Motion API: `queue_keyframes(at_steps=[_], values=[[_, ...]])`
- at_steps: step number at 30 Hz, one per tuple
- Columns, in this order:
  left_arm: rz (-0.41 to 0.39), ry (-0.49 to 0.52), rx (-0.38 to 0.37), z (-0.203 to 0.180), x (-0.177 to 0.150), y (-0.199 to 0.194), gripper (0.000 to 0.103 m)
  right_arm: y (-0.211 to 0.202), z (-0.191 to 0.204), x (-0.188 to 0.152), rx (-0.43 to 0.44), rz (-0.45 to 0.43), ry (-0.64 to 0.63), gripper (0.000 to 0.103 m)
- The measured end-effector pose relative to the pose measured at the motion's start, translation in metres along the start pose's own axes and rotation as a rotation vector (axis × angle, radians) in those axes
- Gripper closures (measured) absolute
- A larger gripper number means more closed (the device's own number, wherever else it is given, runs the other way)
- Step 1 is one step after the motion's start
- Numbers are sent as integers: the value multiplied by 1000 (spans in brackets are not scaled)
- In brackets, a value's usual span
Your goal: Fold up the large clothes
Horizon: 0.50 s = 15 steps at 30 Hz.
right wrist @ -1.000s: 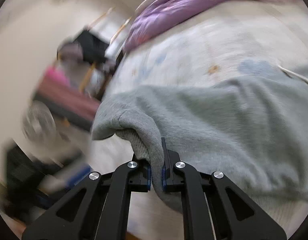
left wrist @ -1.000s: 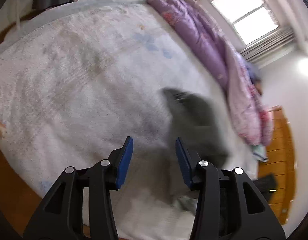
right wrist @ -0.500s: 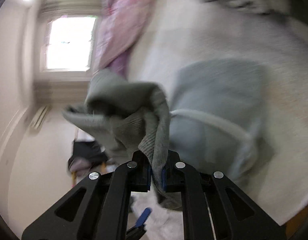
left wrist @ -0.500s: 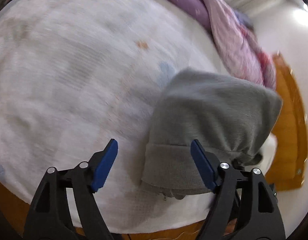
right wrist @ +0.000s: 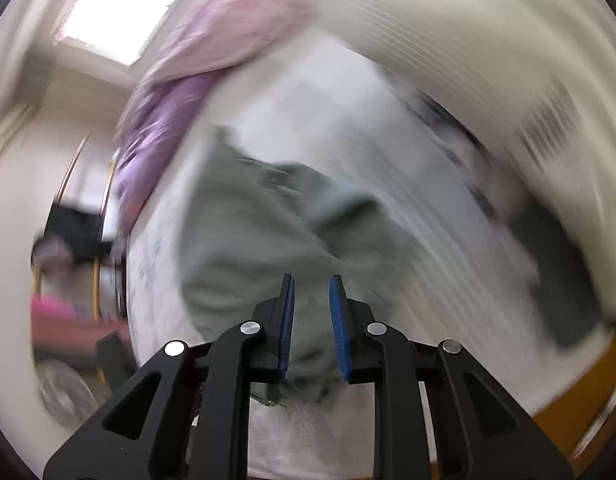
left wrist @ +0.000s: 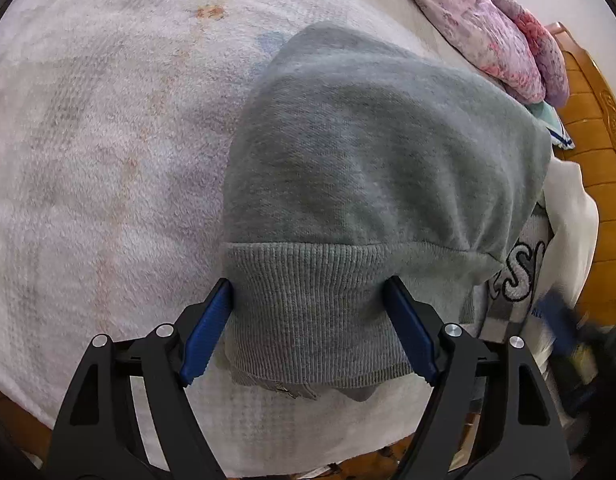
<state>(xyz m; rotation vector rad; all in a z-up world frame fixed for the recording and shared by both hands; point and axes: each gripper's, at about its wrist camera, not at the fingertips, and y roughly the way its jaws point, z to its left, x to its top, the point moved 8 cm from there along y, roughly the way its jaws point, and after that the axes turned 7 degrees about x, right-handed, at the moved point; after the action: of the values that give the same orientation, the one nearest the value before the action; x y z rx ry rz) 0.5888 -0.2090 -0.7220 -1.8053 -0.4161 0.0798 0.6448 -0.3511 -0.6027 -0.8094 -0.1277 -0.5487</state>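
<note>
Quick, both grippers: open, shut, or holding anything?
Left gripper: open, straddling the grey sweatshirt at its ribbed hem.
Right gripper: opening, grey fabric seen between its jaws.

left gripper (left wrist: 308,328) – jaws wide, straddling ribbed hem | grey sweatshirt (left wrist: 372,152) – folded on bed (left wrist: 108,140)

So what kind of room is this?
Most likely a bedroom. A grey sweatshirt lies on a big bed with a fluffy white blanket, a pink and purple quilt is bunched along its far side, and there is a window.
</note>
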Motion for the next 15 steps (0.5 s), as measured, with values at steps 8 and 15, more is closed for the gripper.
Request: queue_keyframes(at_steps=[8,15], values=[[28,23,-34,2,-12,-5,26,116,-13,18,-118,188,-179,94],[36,-43,-129,11,-9,-16,25,114,-85,10,-207,219,-50,99]])
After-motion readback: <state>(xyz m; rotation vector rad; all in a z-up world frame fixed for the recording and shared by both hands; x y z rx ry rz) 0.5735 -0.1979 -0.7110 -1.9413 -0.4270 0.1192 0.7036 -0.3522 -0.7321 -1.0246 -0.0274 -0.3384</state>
